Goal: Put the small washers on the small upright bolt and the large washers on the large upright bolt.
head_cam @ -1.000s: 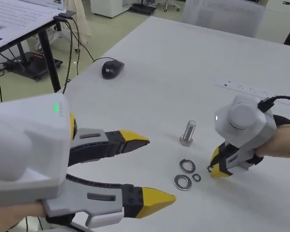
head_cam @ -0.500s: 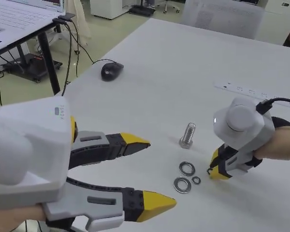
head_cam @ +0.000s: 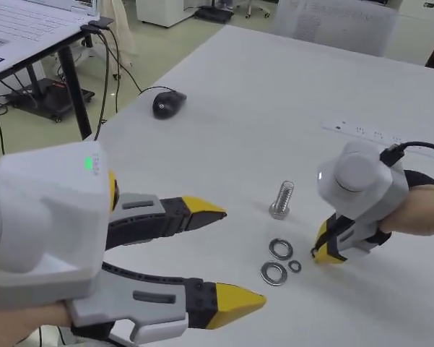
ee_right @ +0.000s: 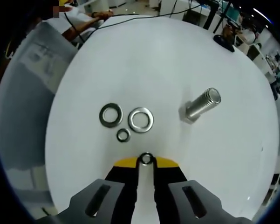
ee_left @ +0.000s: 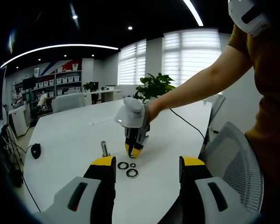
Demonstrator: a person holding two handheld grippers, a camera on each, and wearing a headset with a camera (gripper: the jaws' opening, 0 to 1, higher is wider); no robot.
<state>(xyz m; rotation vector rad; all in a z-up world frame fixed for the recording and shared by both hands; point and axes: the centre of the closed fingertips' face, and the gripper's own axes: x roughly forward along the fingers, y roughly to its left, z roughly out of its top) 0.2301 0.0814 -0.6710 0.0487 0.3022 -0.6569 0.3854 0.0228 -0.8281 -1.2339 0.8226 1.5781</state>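
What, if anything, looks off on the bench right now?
Nothing stands out. The bolt stands upright on its head, two large washers and a small washer lie flat near it, and the right gripper pinches a second small washer at its tips. The left gripper is open, off the work.

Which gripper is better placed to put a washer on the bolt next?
Probably the right gripper: it pinches a small washer near the bolt. The left gripper hangs open, farther off.
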